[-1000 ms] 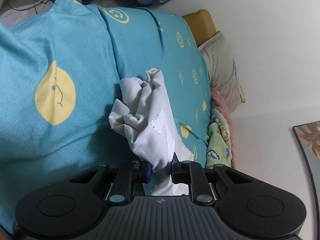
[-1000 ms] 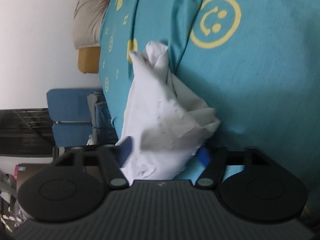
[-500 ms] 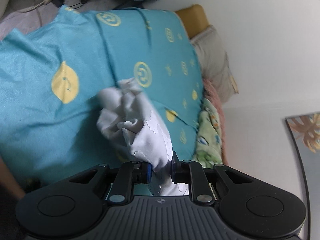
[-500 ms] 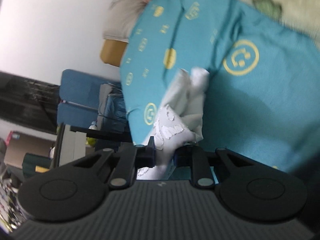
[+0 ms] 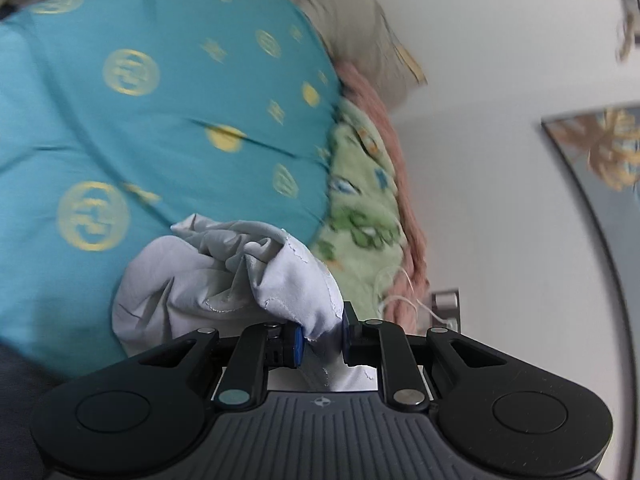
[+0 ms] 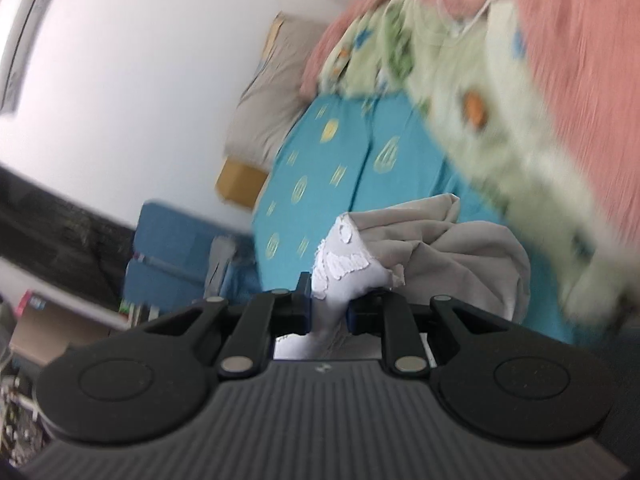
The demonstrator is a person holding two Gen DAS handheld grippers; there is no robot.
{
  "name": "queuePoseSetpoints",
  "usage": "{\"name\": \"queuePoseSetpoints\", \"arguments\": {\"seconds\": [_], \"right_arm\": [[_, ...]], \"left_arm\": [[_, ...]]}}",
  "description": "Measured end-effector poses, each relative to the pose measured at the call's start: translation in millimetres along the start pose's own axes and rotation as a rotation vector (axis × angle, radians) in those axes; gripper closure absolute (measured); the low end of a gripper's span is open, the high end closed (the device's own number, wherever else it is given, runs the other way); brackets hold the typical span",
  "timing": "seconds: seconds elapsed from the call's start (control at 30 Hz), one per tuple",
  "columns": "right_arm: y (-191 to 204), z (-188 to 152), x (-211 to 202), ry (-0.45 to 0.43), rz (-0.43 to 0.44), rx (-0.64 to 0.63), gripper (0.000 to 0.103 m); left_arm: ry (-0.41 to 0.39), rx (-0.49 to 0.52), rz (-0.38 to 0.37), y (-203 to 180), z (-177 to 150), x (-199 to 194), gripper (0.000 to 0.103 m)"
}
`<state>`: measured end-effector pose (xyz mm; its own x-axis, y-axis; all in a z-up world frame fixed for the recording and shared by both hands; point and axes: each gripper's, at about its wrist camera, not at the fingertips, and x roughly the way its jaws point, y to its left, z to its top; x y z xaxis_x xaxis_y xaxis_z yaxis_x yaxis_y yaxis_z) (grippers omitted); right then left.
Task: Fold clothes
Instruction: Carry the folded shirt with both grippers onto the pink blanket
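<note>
In the left wrist view, at the lower centre of the frame, the left gripper [image 5: 322,340] is being kept clamped on a bunched edge of the pale grey garment [image 5: 224,280], whose cloth is being squeezed between the blue pads. The rest of the garment is being shown crumpled in a loose heap just beyond the fingers, towards the lower left of the frame, against the teal bedspread [image 5: 160,120] with its yellow emblems. Further off, at the right centre, a green patterned blanket [image 5: 360,208] and a pink fleece [image 5: 384,120] are being seen along the bed's edge, with a grey pillow [image 5: 360,24] at the top against the white wall [image 5: 500,160]. In the right wrist view, the right gripper [image 6: 328,310] is being held pinched on a white stitched corner of the same garment [image 6: 460,252], its jaws having just been closing onto the cloth now between them. Beyond, the bedspread [image 6: 320,184] is being shown at the centre, and a blue chair [image 6: 172,240] at the left.
</note>
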<state>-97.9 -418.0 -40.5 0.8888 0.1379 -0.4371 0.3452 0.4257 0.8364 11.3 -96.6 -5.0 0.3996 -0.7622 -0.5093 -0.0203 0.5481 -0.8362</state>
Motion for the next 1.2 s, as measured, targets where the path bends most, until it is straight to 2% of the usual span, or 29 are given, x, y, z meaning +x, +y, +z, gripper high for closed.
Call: {"name": "queuePoseSetpoints", "arguments": {"seconds": [0.17, 0.33, 0.4, 0.47, 0.5, 0.6, 0.7, 0.77, 0.83, 0.9, 1.0, 1.07, 1.1, 1.17, 1.2], "right_arm": [[-2.6, 106.9, -21.4, -0.138, -0.036, -0.019, 0.084], [16.3, 200.0, -73.1, -0.371, -0.029, -0.131, 0.084], [22.0, 225.0, -94.7, -0.459, -0.035, -0.18, 0.084], [19.1, 236.2, -108.5, -0.511, -0.06, -0.235, 0.084], [12.9, 238.0, -111.7, -0.523, -0.076, -0.253, 0.084], [-26.2, 227.6, -103.8, -0.506, -0.164, -0.267, 0.083], [-84.3, 198.1, -81.6, -0.4, -0.299, -0.22, 0.083], [-123.0, 174.1, -68.3, -0.326, -0.371, -0.169, 0.084], [-140.5, 153.0, -66.1, -0.328, -0.369, -0.196, 0.084], [-134.7, 149.7, -63.6, -0.335, -0.39, -0.226, 0.083], [-125.6, 148.3, -61.6, -0.333, -0.421, -0.246, 0.082], [-119.7, 152.6, -63.6, -0.313, -0.444, -0.226, 0.08], [-115.9, 153.6, -67.4, -0.298, -0.449, -0.218, 0.078], [-107.7, 150.6, -78.1, -0.281, -0.441, -0.212, 0.065], [-103.4, 146.7, -84.9, -0.279, -0.429, -0.216, 0.038]], "left_arm": [[0.054, 0.106, -0.075, -107.1, -7.8, 88.2, 0.085], [0.081, 0.176, -0.264, -209.2, -30.4, 151.7, 0.085], [0.093, 0.202, -0.319, -227.0, -43.6, 169.6, 0.084], [0.104, 0.244, -0.352, -232.9, -57.8, 188.6, 0.083], [0.114, 0.265, -0.349, -228.2, -66.0, 198.4, 0.082], [0.174, 0.319, -0.27, -192.2, -89.7, 234.1, 0.082], [0.251, 0.369, -0.129, -141.8, -115.9, 259.1, 0.082], [0.267, 0.425, -0.08, -115.5, -130.9, 265.9, 0.082], [0.261, 0.463, -0.098, -102.1, -136.6, 265.9, 0.082], [0.262, 0.479, -0.107, -99.6, -136.2, 262.7, 0.08], [0.245, 0.538, -0.069, -109.4, -137.0, 257.0, 0.069], [0.23, 0.581, -0.037, -115.1, -136.9, 253.1, 0.04], [0.22, 0.604, -0.017, -117.4, -136.5, 251.2, 0.033], [0.185, 0.661, 0.004, -127.7, -139.8, 225.2, 0.022], [0.167, 0.689, 0.014, -132.8, -141.5, 211.9, 0.02]]}}
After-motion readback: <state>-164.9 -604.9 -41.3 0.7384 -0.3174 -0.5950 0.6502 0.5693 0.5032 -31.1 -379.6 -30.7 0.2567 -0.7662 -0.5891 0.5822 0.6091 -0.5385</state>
